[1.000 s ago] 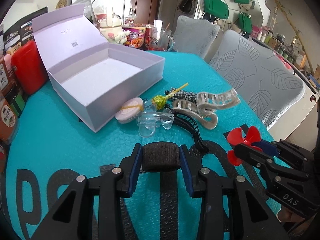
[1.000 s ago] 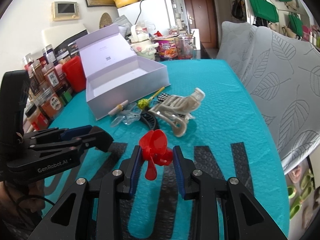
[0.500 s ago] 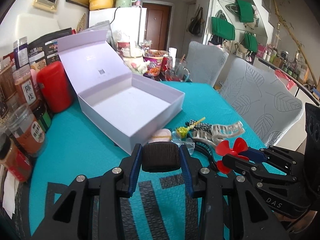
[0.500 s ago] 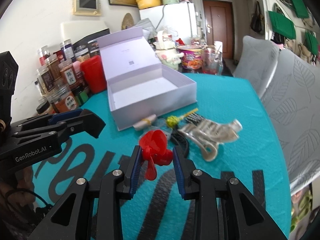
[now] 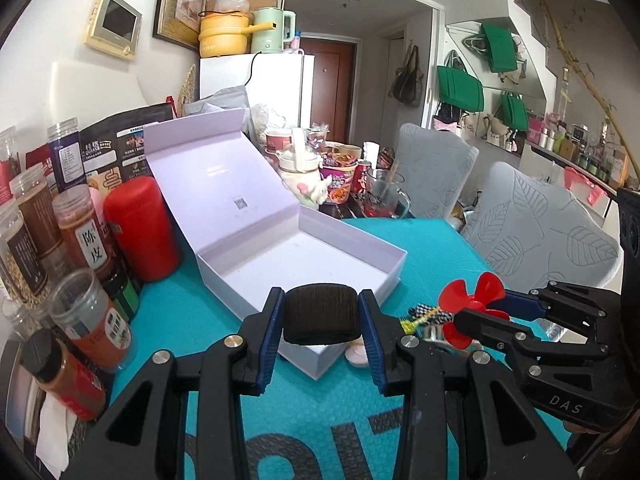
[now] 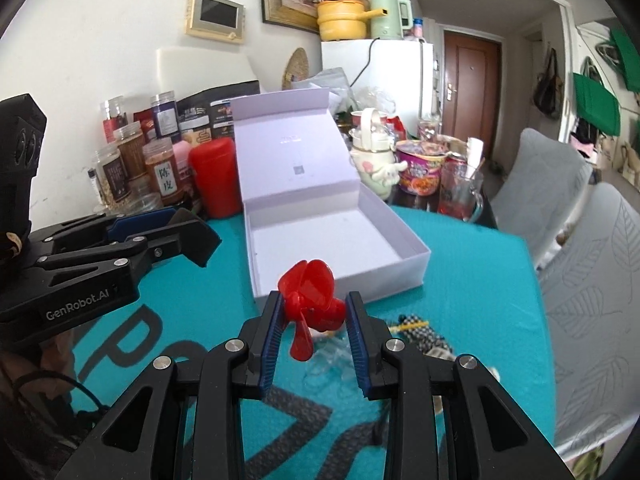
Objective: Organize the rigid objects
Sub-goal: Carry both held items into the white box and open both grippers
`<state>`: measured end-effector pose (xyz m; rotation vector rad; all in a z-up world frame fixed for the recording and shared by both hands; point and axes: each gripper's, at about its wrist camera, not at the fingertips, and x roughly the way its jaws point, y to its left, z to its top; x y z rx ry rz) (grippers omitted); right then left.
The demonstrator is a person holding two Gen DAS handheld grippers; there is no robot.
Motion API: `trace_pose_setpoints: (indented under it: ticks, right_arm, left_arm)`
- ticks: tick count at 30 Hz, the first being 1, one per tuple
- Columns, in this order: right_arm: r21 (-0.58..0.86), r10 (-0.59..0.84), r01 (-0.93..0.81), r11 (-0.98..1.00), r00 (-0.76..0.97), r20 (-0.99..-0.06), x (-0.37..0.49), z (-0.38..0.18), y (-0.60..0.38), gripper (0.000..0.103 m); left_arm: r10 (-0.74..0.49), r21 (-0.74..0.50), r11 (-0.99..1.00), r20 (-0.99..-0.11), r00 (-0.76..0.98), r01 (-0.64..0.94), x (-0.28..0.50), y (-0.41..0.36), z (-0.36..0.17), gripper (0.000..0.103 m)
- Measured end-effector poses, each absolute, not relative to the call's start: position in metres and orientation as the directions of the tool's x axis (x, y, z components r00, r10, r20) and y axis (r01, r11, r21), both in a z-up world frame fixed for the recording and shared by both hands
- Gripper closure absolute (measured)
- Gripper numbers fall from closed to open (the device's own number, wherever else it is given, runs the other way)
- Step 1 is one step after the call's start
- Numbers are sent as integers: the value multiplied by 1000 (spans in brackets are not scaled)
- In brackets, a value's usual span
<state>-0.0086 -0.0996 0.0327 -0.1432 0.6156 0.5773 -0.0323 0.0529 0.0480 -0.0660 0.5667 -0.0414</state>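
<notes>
From the left wrist view we have the left gripper (image 5: 322, 330) with its jaws clamped on a dark round puff (image 5: 322, 314), held in the air just in front of the near corner of the open white box (image 5: 320, 258). The box sits on the teal worktop (image 5: 192, 312), lid tipped back, its floor bare as far as we see. Left of the box stands a red canister (image 5: 142, 228), with spice jars (image 5: 80, 232) beyond it. Right of the box, the right gripper (image 5: 476, 312) comes in pinching a red propeller (image 5: 474, 300). Below that, near the box's front wall, we glimpse a checked hair tie (image 5: 426, 314) and a pale round piece (image 5: 357, 356), half hidden.

Over to the right wrist view: the right gripper (image 6: 314, 332) has its jaws closed on the red propeller (image 6: 310, 298), its hub between the pads, blades sticking up and down, hanging just short of the box's (image 6: 340, 248) front wall. Left of the box, the left gripper (image 6: 192, 236) reaches in; from this side we cannot tell what it carries. Near the box's front right corner lies the checked hair tie (image 6: 416, 330) on the worktop (image 6: 480, 288).
</notes>
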Motion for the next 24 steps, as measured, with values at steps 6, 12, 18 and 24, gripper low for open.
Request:
trace_pose_setpoints:
  ticks: [6,12,18,24]
  right_arm:
    - [43,488,-565,824,670,-560,17,47,-88,72]
    - [32,480,-560,828,679,-556,50,56,-75,72]
    - [10,486,-571,821,691,-535,80,67,-61,72]
    - [7,479,-565,825,692,-540,114,69,-51,72]
  left_arm:
    - [-44,-66,998,-530,847,10,-10,67,55,66]
    - [-27,-60,998,-510,860,-4,19,79,65,66]
    - [-21,-68,998,-493,870,-14,51,89,69,66]
    - [-9,-77,996,-485,875,-33,83,100,66,66]
